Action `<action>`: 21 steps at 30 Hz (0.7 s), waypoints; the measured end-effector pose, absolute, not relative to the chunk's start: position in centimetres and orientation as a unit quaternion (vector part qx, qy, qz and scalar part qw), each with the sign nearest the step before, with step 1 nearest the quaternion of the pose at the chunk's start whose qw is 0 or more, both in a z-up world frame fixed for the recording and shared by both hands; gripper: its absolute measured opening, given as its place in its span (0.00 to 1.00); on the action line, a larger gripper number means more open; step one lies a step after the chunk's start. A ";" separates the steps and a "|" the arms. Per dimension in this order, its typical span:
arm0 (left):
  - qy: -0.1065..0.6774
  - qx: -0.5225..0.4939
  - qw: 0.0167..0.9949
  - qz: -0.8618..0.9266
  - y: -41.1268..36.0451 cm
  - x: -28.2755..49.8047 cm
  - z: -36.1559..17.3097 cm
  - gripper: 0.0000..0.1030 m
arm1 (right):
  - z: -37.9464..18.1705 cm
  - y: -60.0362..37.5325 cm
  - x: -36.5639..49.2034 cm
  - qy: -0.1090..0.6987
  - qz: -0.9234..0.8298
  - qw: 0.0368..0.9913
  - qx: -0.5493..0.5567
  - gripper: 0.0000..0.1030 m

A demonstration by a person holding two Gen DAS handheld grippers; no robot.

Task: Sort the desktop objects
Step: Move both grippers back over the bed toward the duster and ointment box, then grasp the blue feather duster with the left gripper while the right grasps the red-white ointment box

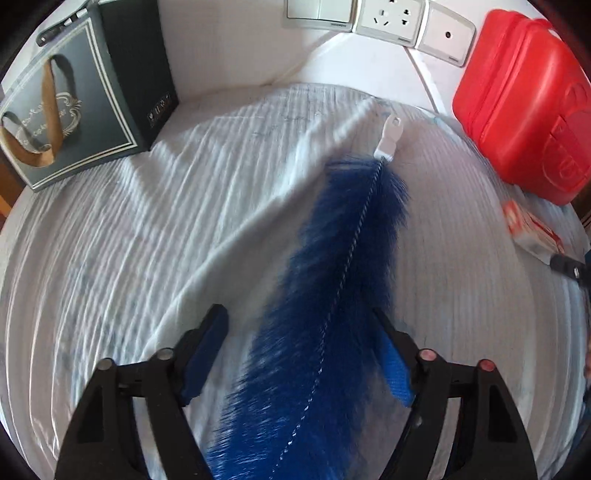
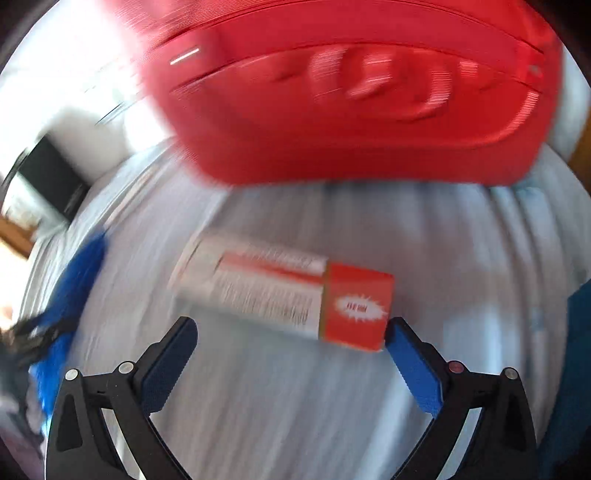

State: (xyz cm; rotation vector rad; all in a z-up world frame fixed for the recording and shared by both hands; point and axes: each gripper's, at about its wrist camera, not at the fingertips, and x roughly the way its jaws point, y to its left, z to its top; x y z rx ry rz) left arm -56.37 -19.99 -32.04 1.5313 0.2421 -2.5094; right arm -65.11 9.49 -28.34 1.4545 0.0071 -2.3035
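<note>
Left wrist view: we see our left gripper (image 1: 301, 328) with its jaws spread apart on either side of the blue feather duster (image 1: 332, 295), which lies lengthwise on the white cloth (image 1: 147, 240), its white handle (image 1: 389, 138) pointing toward the wall sockets (image 1: 388, 18); the pads do not press on it. Right wrist view, blurred: our right gripper (image 2: 291, 338) stands wide and empty just short of the red-and-white box (image 2: 288, 295), which lies flat in front of the red case (image 2: 351, 92).
</note>
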 end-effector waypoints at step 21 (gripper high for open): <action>0.051 0.530 0.065 -0.844 -18.7 -57.7 -30.6 0.67 | -26.4 4.1 -65.5 0.095 -0.832 0.211 0.504 1.00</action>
